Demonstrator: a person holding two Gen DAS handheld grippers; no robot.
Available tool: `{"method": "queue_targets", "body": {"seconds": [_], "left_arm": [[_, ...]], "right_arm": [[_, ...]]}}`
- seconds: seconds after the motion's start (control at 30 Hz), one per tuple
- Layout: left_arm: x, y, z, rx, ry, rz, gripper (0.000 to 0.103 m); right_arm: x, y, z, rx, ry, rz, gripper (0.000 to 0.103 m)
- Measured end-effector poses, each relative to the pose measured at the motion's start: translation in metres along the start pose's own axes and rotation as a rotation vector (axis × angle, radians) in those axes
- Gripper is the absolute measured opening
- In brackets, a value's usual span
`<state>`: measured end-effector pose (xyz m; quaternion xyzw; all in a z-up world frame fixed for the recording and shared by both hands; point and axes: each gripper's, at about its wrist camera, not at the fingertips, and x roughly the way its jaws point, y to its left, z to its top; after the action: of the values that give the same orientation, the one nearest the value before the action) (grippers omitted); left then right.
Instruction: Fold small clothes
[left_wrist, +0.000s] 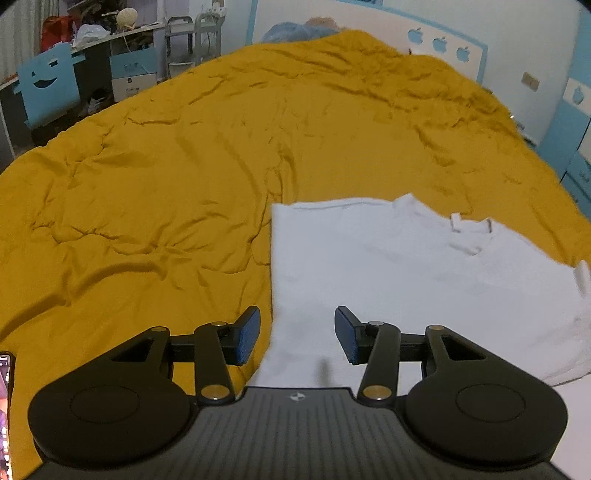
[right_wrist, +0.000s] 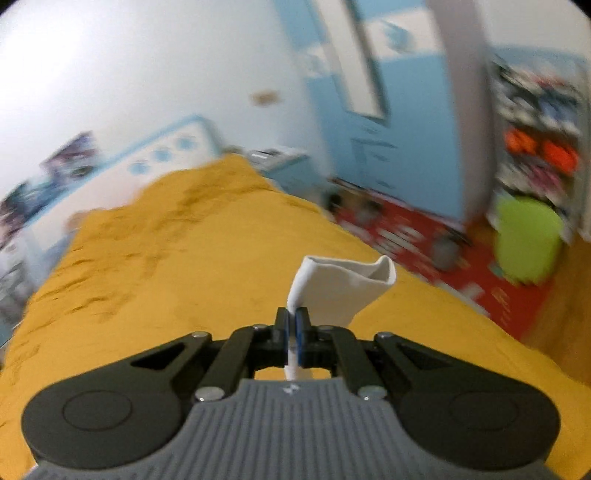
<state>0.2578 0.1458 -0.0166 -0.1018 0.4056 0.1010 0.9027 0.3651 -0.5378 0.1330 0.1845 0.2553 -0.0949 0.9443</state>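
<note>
Place: a bedroom in a home, likely a child's.
Bed: a wide mustard-yellow duvet (left_wrist: 177, 158) fills most of both views.
Walls: white, with blue trim and apple cut-outs (left_wrist: 439, 43).
Furniture: a cluttered desk (left_wrist: 110, 40), a blue chair (left_wrist: 48, 85), and blue cabinets (right_wrist: 406, 110).
Floor: a red mat (right_wrist: 480, 273) and a lime-green bin (right_wrist: 526, 243).

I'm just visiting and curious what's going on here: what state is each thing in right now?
White garment: lying mostly flat on the bedcover.
Left gripper: open, holding nothing, over the garment's near edge.
Right gripper: shut on a piece of white cloth.
White cloth: pinched, sticking up past the fingers.
Yellow bedcover: spread out, wrinkled.
</note>
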Motion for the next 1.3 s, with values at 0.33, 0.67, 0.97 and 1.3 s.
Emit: {"method": "queue_targets", "body": {"seconds": [0.33,0.67,0.97,1.3], "left_arm": [[-0.027,0.026,0.008,-0.055,-0.061,-0.088,0.055],[-0.033,0.058,0.007,-0.098,-0.084,-0.133,0.053],[-0.027,0.086,-0.001,-0.169,-0.058,-0.181,0.052],[-0.016,0.083,-0.003,-0.228,-0.053,-0.289,0.053]], "right_arm": [[-0.069,0.248,-0.004,-0.214,-0.054,0.334,0.0],[-0.055,0.417,-0.145,-0.28,0.128,0.462,0.0],[0.005,0.468,-0.329,-0.334,0.413,0.446,0.0],[0.024,0.46,-0.372,-0.296,0.588,0.638,0.032]]}}
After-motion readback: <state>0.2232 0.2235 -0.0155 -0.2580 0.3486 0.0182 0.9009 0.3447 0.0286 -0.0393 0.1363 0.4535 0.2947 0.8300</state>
